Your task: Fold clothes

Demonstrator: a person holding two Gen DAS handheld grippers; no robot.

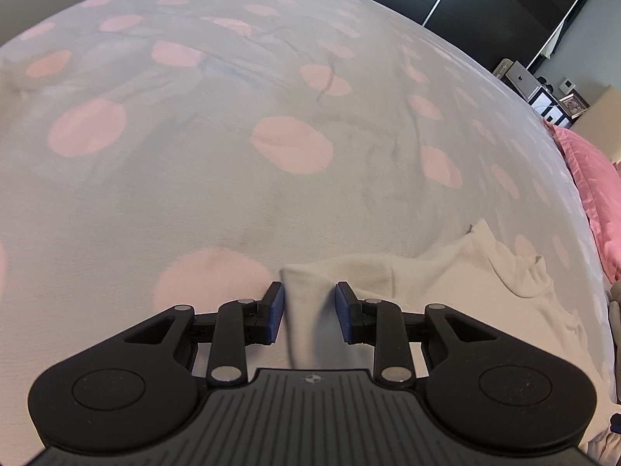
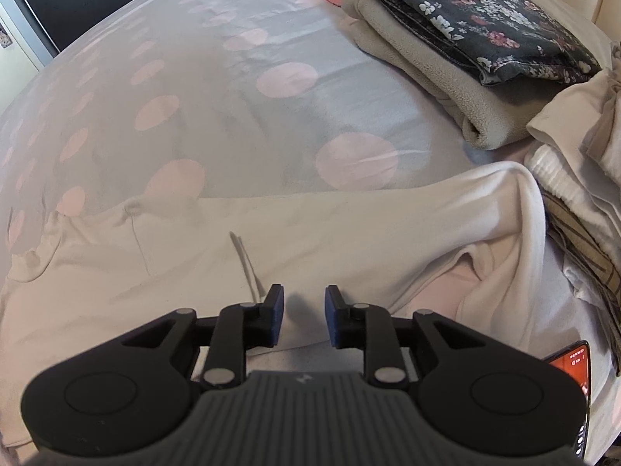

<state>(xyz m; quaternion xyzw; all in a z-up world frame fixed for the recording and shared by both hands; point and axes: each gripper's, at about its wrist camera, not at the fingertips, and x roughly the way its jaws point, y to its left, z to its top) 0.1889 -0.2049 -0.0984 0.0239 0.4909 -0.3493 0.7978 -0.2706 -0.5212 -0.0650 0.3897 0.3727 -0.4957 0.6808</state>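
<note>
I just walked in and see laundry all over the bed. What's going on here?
A person is folding clothes on the dotted bedspread with a pair of tongs in each hand. A cream garment lies spread out. The left tongs straddle one of its ends, pads apart and not pinching. The right tongs hover open over the middle of the garment. A folded stack, beige fleece under a floral piece, sits further back, with unfolded laundry on the right.
</note>
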